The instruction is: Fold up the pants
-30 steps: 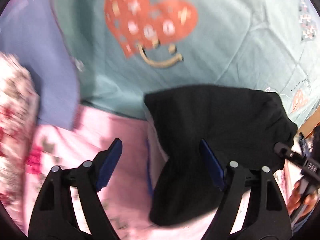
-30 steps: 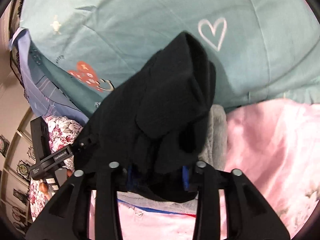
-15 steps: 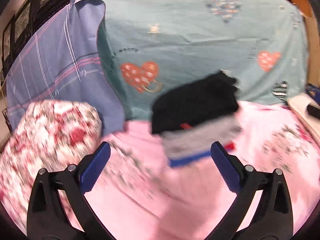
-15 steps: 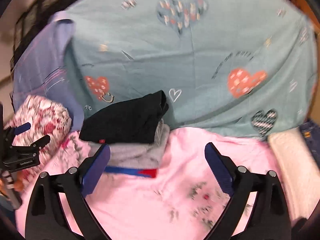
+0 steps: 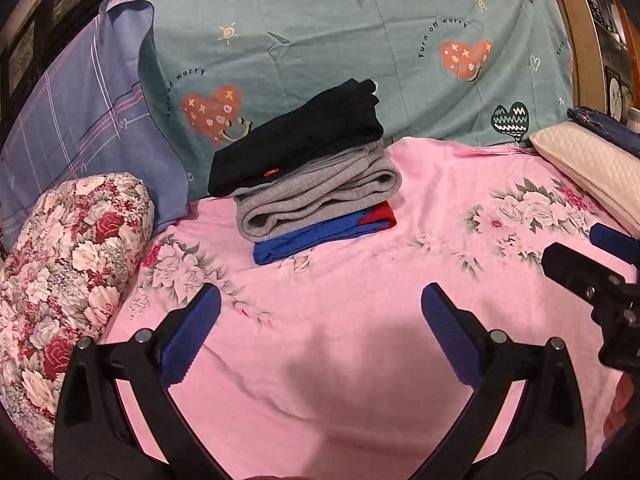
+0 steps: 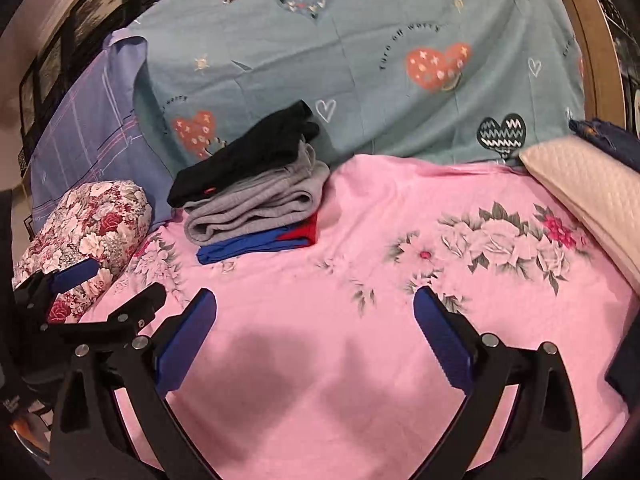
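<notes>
Folded black pants [image 5: 296, 136] [image 6: 244, 152] lie on top of a stack, over folded grey pants [image 5: 316, 196] [image 6: 252, 208] and a blue and red garment [image 5: 320, 236] [image 6: 256, 244], at the back of the pink floral bedsheet [image 5: 360, 320] [image 6: 340, 320]. My left gripper [image 5: 320, 336] is open and empty, well in front of the stack. My right gripper [image 6: 316, 336] is open and empty too, also in front of it. Each gripper shows at the edge of the other's view.
A teal heart-print cover [image 5: 360, 40] rises behind the stack. A floral bolster [image 5: 68, 264] and a blue plaid pillow [image 5: 80, 112] lie at the left. A cream pillow [image 5: 588, 168] and dark blue denim [image 5: 608, 128] lie at the right.
My right gripper let go of the black pants, which now rest on the stack. Both grippers pulled back from the stack and stand wide open.
</notes>
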The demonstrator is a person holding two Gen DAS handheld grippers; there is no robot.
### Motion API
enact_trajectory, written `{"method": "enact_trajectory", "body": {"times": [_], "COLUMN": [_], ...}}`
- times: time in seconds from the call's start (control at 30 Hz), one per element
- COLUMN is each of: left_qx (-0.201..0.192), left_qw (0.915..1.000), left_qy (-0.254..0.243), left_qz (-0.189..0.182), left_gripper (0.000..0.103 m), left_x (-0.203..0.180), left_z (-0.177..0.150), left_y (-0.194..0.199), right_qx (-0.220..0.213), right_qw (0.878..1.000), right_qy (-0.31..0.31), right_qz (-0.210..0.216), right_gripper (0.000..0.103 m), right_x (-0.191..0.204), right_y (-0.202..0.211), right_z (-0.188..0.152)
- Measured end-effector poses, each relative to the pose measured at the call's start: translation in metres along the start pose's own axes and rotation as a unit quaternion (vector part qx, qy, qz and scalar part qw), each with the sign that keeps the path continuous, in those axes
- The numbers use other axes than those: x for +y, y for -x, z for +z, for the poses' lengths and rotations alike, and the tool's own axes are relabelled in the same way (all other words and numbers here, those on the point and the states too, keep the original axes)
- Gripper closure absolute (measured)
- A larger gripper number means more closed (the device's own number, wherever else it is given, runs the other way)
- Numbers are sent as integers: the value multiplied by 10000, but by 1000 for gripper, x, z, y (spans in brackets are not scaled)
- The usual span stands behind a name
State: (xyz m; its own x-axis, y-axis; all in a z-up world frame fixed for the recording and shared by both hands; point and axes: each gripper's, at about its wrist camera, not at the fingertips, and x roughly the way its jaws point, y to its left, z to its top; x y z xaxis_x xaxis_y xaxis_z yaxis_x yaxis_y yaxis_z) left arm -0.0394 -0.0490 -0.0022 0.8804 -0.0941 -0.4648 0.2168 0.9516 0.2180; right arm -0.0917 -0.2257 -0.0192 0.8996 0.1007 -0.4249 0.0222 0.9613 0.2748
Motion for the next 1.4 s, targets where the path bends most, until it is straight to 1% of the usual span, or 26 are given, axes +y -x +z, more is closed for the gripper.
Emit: {"method": "enact_trajectory", "body": {"times": [0.13,0.2,0.33,0.57,0.67,0.83,0.87,0.93,1.0,1.1,1.17,1.23,1.4], "left_qx": [69,104,92,135,195,270,285,336,351,408,462,495,488], "left_qw": [10000,9999,9999,9999,9997,9996,9994,9978,9964,9951,9954,9965,9960], "left_qy": [21,33,38,76,119,123,169,476,670,820,805,661,663], "left_qz": [13,-39,-23,35,37,36,-31,-324,-378,-370,-223,134,336], "left_gripper": [2,2,2,2,2,2,2,2,3,3,3,3,3], "left_x": [0,1,1,2,4,4,6,15,22,29,30,26,28], "left_z": [-3,-4,-4,-4,-5,-9,-10,-12,-12,-11,-11,-11,-11], "left_y": [-6,-7,-6,-6,-9,-14,-14,-15,-15,-18,-19,-20,-18], "right_qx": [42,68,96,-8,-98,-114,-97,-95,-65,-29,-5,2,-15], "right_qw": [10000,9999,9997,9964,9933,9912,9907,9895,9887,9887,9884,9879,9877], "right_qy": [-6,61,203,845,1128,1282,1320,1390,1436,1439,1464,1495,1507], "right_qz": [-62,-107,-66,-86,-239,-300,-324,-397,-425,-413,-417,-422,-422], "right_gripper": [4,4,4,4,4,4,4,4,4,4,4,4,4], "right_x": [-5,-2,5,28,37,40,40,41,42,42,43,44,46], "right_y": [-3,-5,-7,-3,-1,-1,-1,-3,-5,-6,-7,-8,-8], "right_z": [-6,-8,-11,-18,-22,-23,-24,-25,-26,-28,-29,-31,-32]}}
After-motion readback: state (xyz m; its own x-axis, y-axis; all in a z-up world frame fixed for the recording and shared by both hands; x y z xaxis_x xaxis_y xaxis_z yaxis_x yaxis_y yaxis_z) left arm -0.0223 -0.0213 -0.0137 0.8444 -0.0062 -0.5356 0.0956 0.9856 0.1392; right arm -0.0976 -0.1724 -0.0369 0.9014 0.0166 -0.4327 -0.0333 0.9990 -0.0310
